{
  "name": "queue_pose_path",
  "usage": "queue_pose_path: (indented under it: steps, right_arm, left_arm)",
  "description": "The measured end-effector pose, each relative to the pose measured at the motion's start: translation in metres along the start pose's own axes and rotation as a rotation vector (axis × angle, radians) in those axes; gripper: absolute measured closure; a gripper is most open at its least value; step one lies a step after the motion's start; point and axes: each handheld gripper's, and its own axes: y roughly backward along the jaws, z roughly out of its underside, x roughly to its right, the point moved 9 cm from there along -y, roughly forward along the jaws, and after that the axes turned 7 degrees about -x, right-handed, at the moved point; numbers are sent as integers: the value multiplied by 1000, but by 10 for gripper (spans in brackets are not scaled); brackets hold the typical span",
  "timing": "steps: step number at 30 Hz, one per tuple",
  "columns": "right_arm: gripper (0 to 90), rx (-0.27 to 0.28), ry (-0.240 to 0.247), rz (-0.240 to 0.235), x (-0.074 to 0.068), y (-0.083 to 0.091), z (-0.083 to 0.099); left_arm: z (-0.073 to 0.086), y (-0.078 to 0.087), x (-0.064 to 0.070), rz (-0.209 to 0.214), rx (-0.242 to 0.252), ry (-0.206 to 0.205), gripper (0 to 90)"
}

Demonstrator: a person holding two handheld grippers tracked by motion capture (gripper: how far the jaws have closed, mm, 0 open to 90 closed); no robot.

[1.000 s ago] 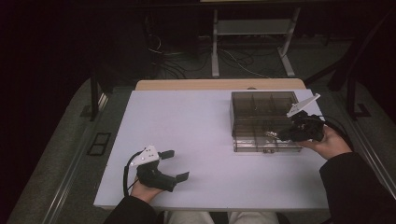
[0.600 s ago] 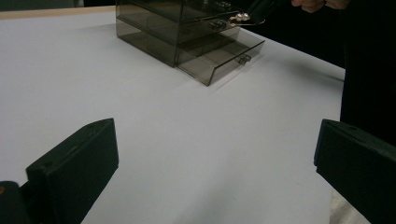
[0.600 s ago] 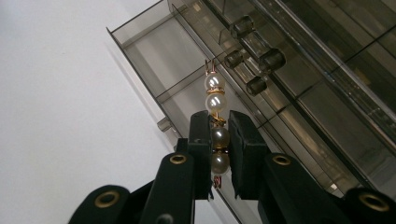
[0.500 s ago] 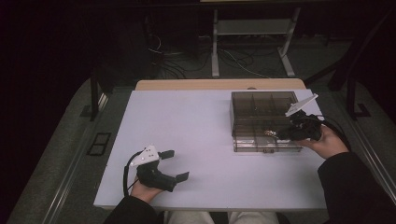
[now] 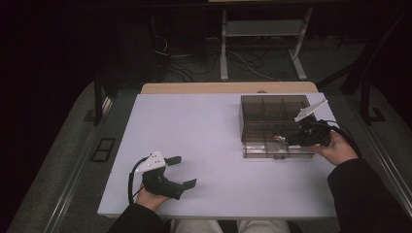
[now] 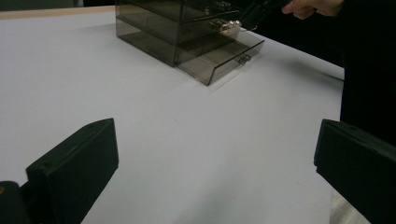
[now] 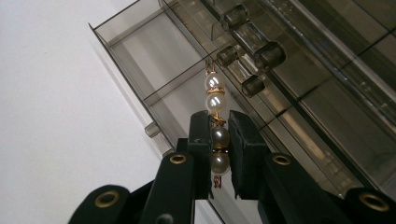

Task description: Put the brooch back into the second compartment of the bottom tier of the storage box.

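The right gripper (image 7: 218,128) pinches a pearl string (image 7: 216,122) between its jaws, over the open drawer (image 7: 154,60)

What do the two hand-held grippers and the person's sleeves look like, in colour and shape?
Each hand-held gripper is black with two flat, blocky jaws. The left hand-held gripper carries a pale grey three-cornered plate on top, and a black cable loops from it. The right hand-held gripper has brass-coloured rivets on its jaw arms and, in the high view, the same pale plate. The sleeves are dark.
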Motion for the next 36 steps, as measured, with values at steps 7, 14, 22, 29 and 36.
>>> queue_pose_path:
  steps: [7, 14, 22, 29, 36]
  right_arm:
    - [792, 5, -6, -6, 1, -6, 0]
    - [792, 1, -6, -10, 2, -12, 0]
    - [792, -2, -4, -18, 2, -17, -1]
    - [792, -5, 0, -23, 2, -21, 0]
    - [792, -14, -5, -30, 1, -28, 2]
  left_arm:
    - [0, 0, 0, 0, -1, -1, 0]
    - [0, 0, 0, 0, -2, -2, 0]
    - [0, 0, 0, 0, -2, -2, 0]
    - [0, 0, 0, 0, -3, -3, 0]
    - [0, 0, 0, 1, -3, -3, 0]
